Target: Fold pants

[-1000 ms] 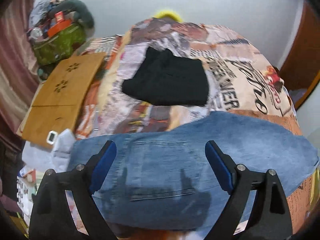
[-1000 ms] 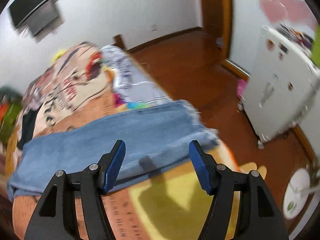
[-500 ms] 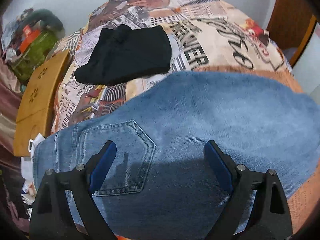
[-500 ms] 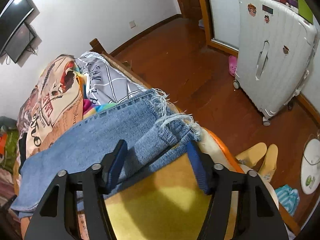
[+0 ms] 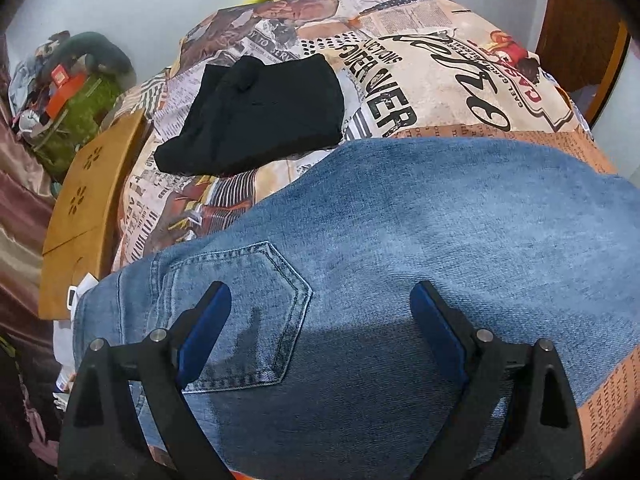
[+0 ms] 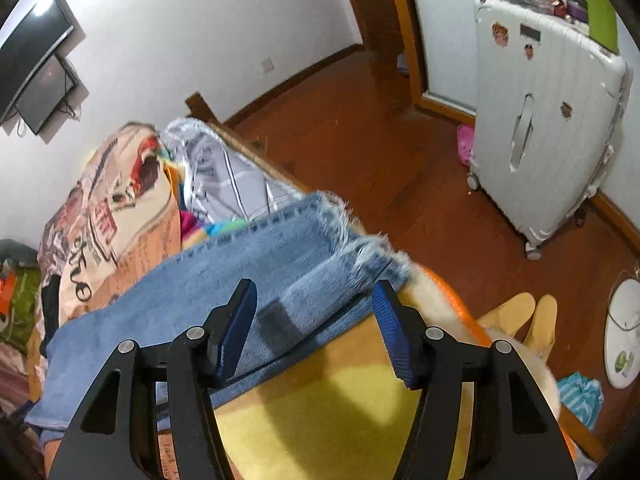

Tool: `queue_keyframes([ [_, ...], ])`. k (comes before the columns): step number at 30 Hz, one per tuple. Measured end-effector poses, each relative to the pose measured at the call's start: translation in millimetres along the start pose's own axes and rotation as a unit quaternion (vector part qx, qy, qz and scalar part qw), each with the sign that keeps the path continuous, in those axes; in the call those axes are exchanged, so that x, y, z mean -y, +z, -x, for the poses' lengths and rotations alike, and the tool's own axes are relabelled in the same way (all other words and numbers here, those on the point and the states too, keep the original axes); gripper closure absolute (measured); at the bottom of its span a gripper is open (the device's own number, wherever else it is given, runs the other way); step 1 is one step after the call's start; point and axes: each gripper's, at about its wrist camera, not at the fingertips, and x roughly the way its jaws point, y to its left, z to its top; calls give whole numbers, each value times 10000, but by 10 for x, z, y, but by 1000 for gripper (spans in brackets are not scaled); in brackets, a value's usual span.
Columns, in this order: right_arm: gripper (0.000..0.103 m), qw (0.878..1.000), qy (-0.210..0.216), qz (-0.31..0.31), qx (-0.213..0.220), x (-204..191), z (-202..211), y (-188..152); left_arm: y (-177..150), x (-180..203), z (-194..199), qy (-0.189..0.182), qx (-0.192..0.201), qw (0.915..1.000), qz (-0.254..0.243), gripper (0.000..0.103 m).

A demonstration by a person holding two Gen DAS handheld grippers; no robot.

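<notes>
Blue jeans (image 5: 400, 248) lie flat across the patterned bedspread (image 5: 440, 60), seat side up, with one back pocket (image 5: 240, 300) showing. My left gripper (image 5: 318, 296) hovers just above the seat, open wide, with its left finger over the pocket. In the right wrist view the jeans (image 6: 224, 280) run toward the bed's corner, where the frayed leg hems (image 6: 352, 236) lie stacked. My right gripper (image 6: 314, 292) stands open over that hem end, and its pads press on nothing.
A folded black garment (image 5: 256, 116) lies on the bed beyond the jeans. A wooden board (image 5: 88, 208) and a pile of bags (image 5: 68, 96) stand at the bed's left. Right of the bed are a wooden floor, a white suitcase (image 6: 540, 128) and yellow slippers (image 6: 520, 316).
My left gripper came down and closer to the jeans' seat, then stopped. My right gripper sank toward the hems, rolled a little, and its jaws narrowed slightly.
</notes>
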Motion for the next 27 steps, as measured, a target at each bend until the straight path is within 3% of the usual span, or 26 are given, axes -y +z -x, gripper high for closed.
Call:
queue_keyframes([
  [1,47,10000,-10,3,-23,-2,-30,-5,-4,-8,0,-20,-2,10000,22,10],
  [5,69,9999,-144,92,-15,6,-107,-2,-13,-43,-13,-118,-26,9998,126,10],
  [11,91,9990,-144,372,193,-64,-15,66,-10,-65,-17,-172,-56,9996,214,10],
  [16,94,9958,91,554,725,-192,227,263,25,-62,44,-193,-64,9997,159,10],
  [23,94,9831,450,1070,1417,-507,609,583,239,-55,304,-498,210,9981,292,10],
  [27,94,9837,234,1255,1263,-488,398,507,254,135,290,-702,139,9974,132,10],
])
